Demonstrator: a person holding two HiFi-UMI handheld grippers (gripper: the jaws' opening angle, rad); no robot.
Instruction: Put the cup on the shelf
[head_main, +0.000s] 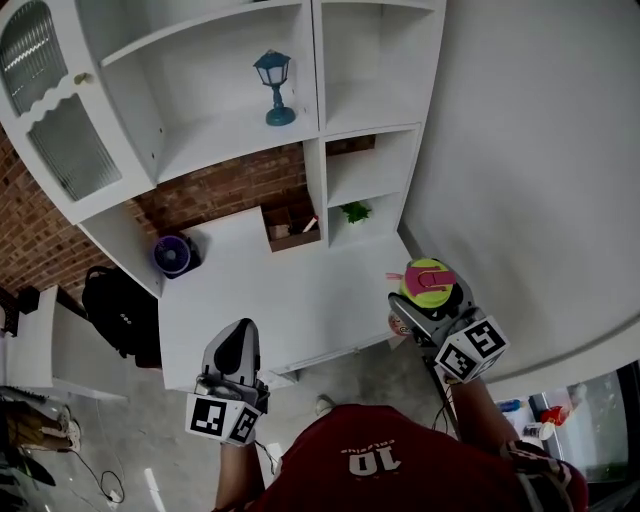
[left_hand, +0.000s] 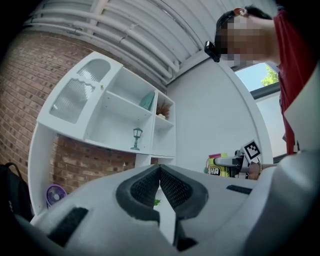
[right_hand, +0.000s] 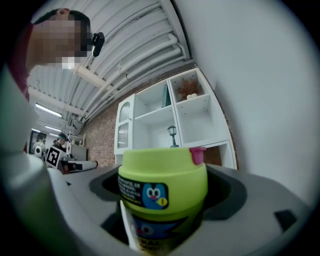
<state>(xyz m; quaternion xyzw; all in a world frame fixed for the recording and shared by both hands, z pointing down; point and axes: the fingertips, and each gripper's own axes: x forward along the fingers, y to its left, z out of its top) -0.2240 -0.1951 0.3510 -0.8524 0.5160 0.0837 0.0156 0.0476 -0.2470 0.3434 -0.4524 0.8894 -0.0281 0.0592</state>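
Right gripper (head_main: 432, 303) clamped lime-green lidded cup (right_hand: 162, 187); left gripper (left_hand: 160, 186) closed, empty — cup could strike shelf (head_main: 240, 140) and tip if carried in low.

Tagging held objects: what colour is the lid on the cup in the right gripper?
Lime-green lid with a pink tab; clearest in the right gripper view.

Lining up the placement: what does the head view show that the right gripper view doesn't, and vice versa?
Head view only: the purple fan on the white desk, the black bag beside it. Right gripper view only: the dried plant in the top right compartment. Both: the cup in the right gripper, the lantern on its shelf.
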